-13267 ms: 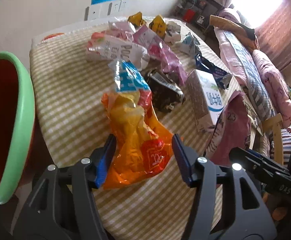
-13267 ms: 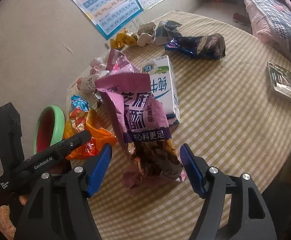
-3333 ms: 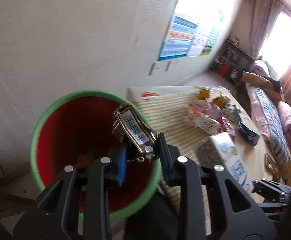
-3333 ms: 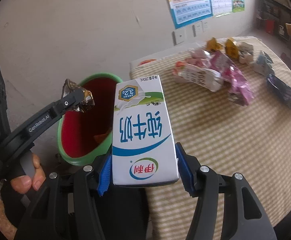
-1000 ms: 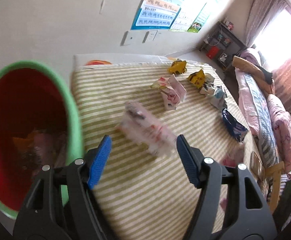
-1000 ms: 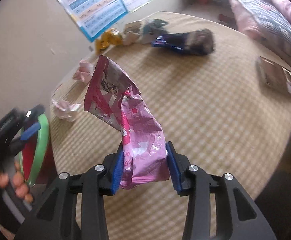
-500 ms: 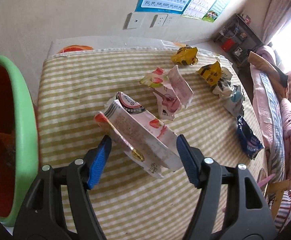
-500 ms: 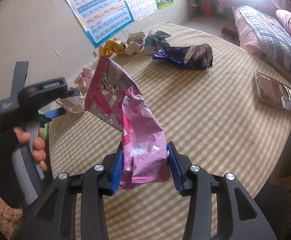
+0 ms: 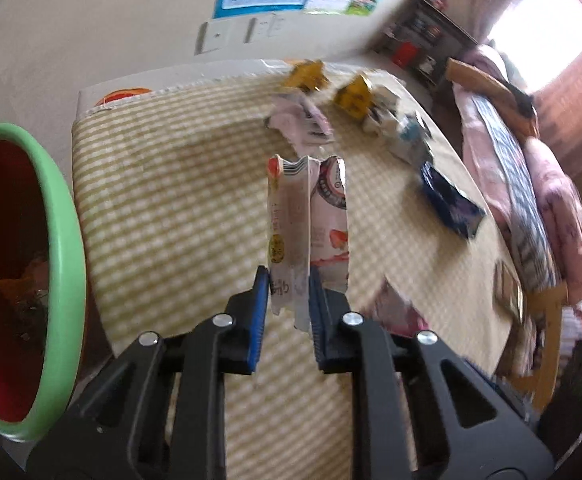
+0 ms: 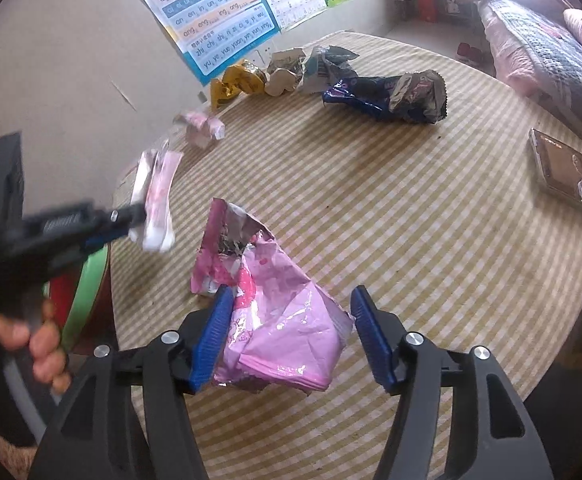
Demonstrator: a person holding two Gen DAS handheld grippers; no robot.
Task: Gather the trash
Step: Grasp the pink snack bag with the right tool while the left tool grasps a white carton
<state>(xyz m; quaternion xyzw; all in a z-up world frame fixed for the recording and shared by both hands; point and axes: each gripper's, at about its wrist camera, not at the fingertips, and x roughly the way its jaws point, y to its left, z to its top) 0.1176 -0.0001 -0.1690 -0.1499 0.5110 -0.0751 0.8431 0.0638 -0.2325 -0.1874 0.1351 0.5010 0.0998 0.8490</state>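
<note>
Roughly midway, I judge: the green-rimmed bin point(image 9: 71, 248) beside the worktop point(image 10: 431, 220) already holds some wrappers at its bottom, while several pieces are left on the checked cloth. From largest to smallest, I see the pink bag point(image 10: 279, 320) lying crumpled on the cloth at the near edge, between the jaws of my right gripper point(image 10: 291, 336); those jaws are opening and the pads stand clear of it. Next is the dark blue wrapper point(image 10: 387, 96) further out, then the pale strawberry carton point(image 9: 307, 228), flattened and lifted off the cloth, with my left gripper point(image 9: 287, 312) clamped tight on its lower end, close to the bin. Smaller still are the silver-and-white scraps point(image 10: 315, 64), the yellow wrappers point(image 10: 239, 80) and a crumpled pink scrap point(image 10: 203, 124) by the wall. All these remain to be binned.
</note>
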